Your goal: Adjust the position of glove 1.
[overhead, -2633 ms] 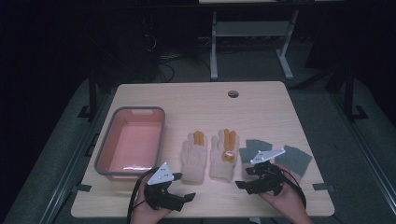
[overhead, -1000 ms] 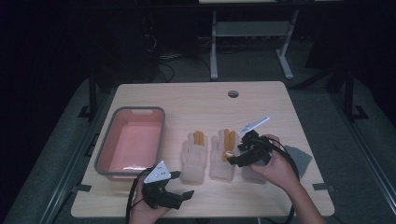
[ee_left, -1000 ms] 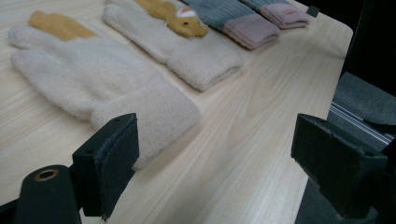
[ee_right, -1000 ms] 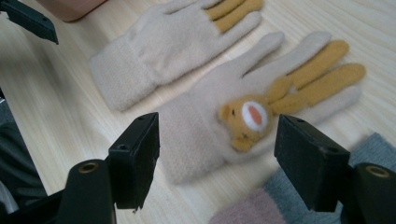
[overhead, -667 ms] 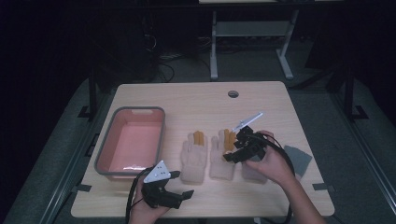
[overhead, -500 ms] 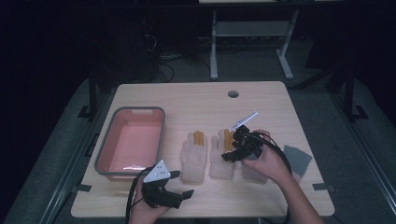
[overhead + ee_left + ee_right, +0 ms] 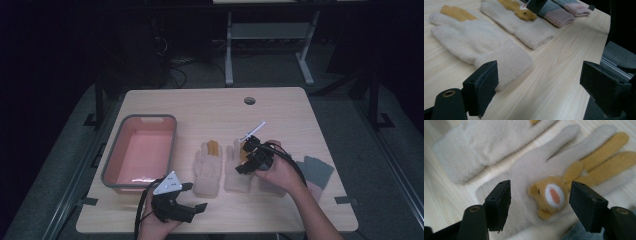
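Two cream gloves with mustard fingers lie side by side mid-table, the left glove [image 7: 207,167] and the right glove [image 7: 234,175]. My right gripper [image 7: 243,157] hovers low over the right glove. In the right gripper view its jaws [image 7: 540,205] stand open and have just been closing a little. The glove's yellow animal face [image 7: 549,193] lies between them, untouched by the pads. My left gripper [image 7: 196,196] rests near the front edge, open and empty [image 7: 539,85], with the left glove's cuff [image 7: 506,60] just ahead of it.
A pink basin with a grey rim [image 7: 112,165] stands at the left. Grey and pink socks [image 7: 315,172] lie to the right of the gloves and show in the left gripper view [image 7: 559,15]. A cable hole [image 7: 249,100] sits near the table's far edge.
The right hand has carried its gripper left and down, from above the socks to just over the right glove. The left gripper has stayed put.
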